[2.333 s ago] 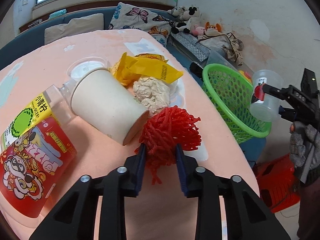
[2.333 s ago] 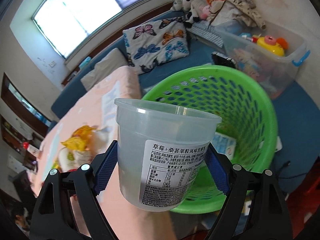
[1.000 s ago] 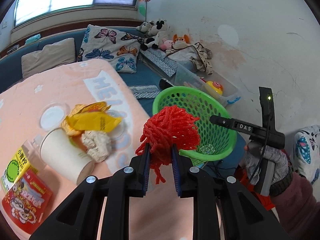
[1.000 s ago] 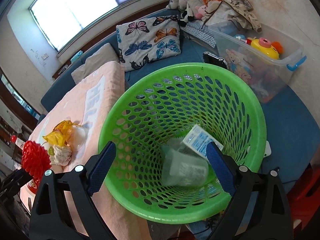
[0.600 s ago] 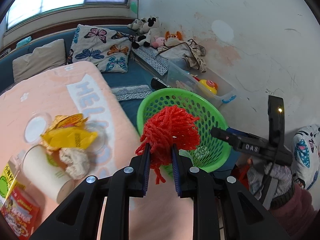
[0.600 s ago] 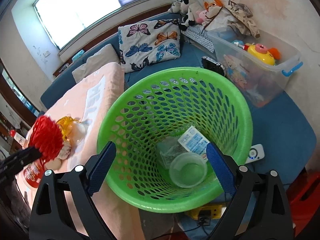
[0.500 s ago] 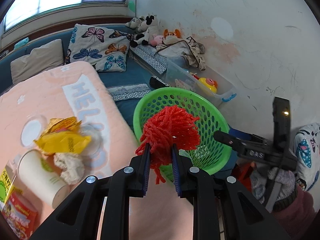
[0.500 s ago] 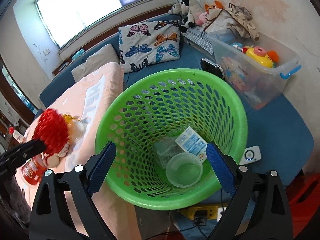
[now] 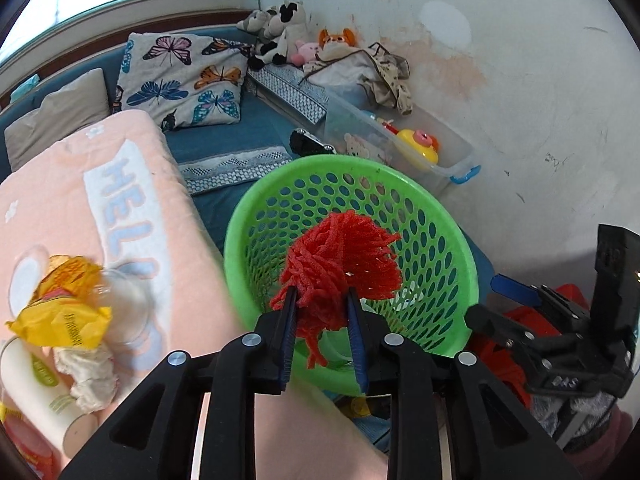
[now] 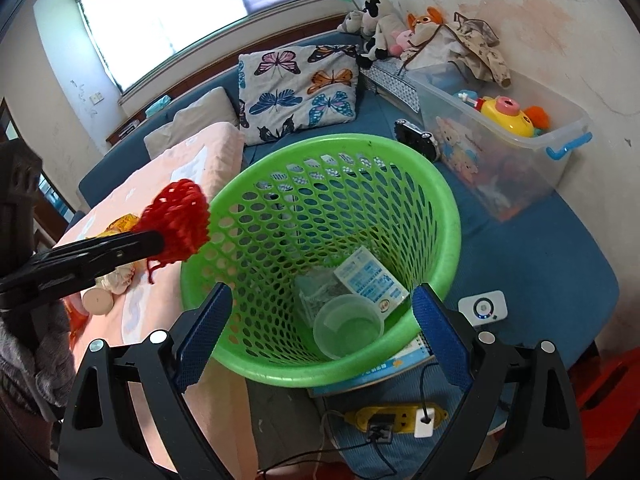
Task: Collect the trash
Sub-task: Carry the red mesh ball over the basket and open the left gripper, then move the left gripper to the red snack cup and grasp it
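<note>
My left gripper (image 9: 321,300) is shut on a red foam net (image 9: 340,264) and holds it in the air at the near rim of the green basket (image 9: 460,248). The net also shows in the right wrist view (image 10: 178,220), at the basket's left rim (image 10: 452,216). My right gripper (image 10: 320,312) is open and empty, in front of the basket. A clear plastic cup (image 10: 348,326), a blue-white packet (image 10: 370,276) and a crumpled clear wrapper (image 10: 320,288) lie in the basket.
On the pink table (image 9: 52,200) lie a yellow wrapper (image 9: 60,312), a crumpled tissue (image 9: 90,372) and a paper cup (image 9: 40,396). A clear toy bin (image 10: 504,148) stands behind the basket. A yellow power strip (image 10: 396,420) lies on the floor.
The left gripper has carried the red net from the table to the basket's rim. The right gripper let the clear cup drop into the basket and has drawn back a little.
</note>
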